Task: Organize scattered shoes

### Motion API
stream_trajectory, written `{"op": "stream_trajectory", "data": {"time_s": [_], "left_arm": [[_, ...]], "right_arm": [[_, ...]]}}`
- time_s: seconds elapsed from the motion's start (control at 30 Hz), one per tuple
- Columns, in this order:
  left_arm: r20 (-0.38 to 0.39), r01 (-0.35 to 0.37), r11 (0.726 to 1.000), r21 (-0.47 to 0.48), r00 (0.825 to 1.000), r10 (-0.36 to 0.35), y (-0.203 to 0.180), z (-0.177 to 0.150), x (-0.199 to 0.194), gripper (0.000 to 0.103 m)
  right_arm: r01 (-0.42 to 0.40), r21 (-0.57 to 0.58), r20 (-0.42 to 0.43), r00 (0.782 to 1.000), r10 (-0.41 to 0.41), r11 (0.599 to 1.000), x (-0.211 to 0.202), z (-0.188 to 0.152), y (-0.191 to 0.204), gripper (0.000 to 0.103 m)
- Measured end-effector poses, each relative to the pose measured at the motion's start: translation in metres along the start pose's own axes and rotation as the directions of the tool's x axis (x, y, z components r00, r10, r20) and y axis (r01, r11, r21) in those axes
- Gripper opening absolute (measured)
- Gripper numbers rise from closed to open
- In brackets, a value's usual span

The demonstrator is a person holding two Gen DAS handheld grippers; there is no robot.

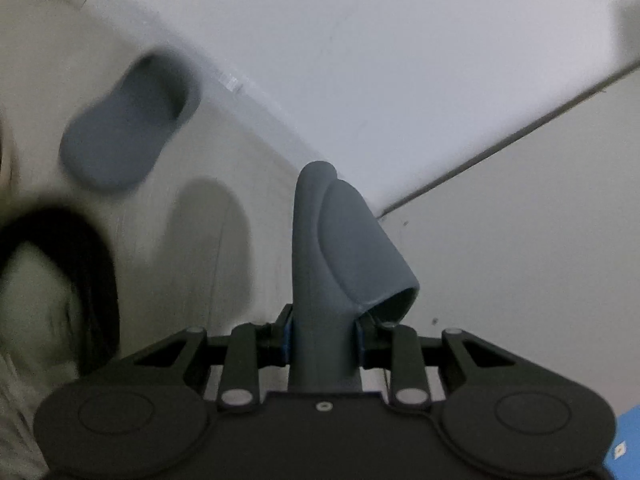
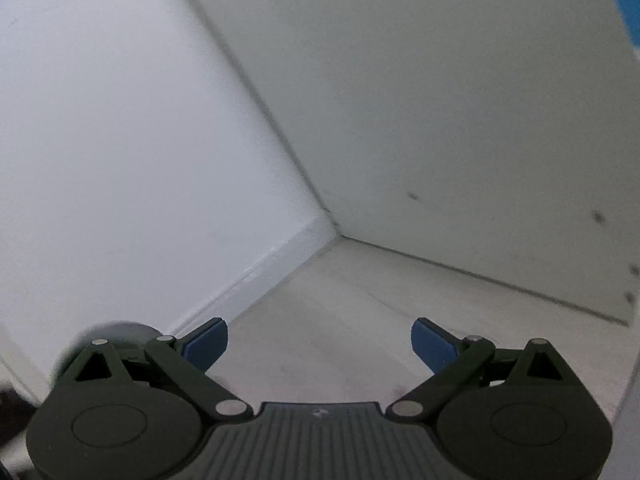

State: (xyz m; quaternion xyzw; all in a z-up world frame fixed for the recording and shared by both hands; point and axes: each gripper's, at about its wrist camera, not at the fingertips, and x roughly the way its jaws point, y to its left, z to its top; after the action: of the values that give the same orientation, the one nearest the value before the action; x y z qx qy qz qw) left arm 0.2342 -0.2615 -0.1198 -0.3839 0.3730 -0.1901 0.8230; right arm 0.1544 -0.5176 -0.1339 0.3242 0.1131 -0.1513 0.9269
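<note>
My left gripper (image 1: 324, 336) is shut on a grey slipper (image 1: 340, 240), which stands on edge between the blue pads and points away from the camera above a pale floor. A second grey slipper (image 1: 132, 120) lies flat on the floor at the upper left, close to the white wall's skirting. A blurred black shoe with a pale inside (image 1: 60, 280) sits at the left edge. In the right wrist view my right gripper (image 2: 320, 344) is open with nothing between its blue pads, facing a floor corner. A grey rounded shape (image 2: 112, 330) shows behind its left finger.
White walls (image 1: 400, 60) meet the pale floor (image 2: 360, 300) in a corner ahead of both grippers. A pale cabinet side or door (image 2: 480, 140) stands on the right. Something blue (image 1: 630, 440) shows at the lower right edge of the left wrist view.
</note>
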Motion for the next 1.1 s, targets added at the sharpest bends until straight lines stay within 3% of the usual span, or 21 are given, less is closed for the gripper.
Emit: {"op": "stream_trajectory", "data": {"time_s": [0.1,0.3,0.57,0.8,1.1], "left_arm": [[0.006,-0.036,0.999,-0.005,0.999,0.036,0.012,-0.019,0.011,0.029],[-0.002,-0.026,0.997,-0.069,1.000,0.026,0.039,-0.038,0.022,0.029],[-0.033,-0.063,0.997,0.039,0.997,0.064,0.034,-0.052,0.025,0.030],[-0.035,-0.097,0.992,0.082,0.994,0.100,0.032,-0.062,0.026,0.030],[-0.061,-0.184,0.958,0.222,0.977,0.202,0.015,-0.075,0.042,0.041]], "right_arm": [[-0.015,0.014,0.026,1.000,0.014,1.000,-0.007,0.006,-0.008,0.098],[-0.038,-0.001,0.028,0.999,0.038,0.999,-0.011,0.007,-0.007,0.098],[-0.044,-0.090,-0.040,0.998,0.040,0.995,-0.004,0.003,0.008,0.098],[-0.063,-0.099,-0.064,0.996,0.057,0.993,0.004,0.003,0.011,0.098],[-0.073,-0.104,-0.086,0.994,0.064,0.992,0.006,0.000,0.012,0.098]]}}
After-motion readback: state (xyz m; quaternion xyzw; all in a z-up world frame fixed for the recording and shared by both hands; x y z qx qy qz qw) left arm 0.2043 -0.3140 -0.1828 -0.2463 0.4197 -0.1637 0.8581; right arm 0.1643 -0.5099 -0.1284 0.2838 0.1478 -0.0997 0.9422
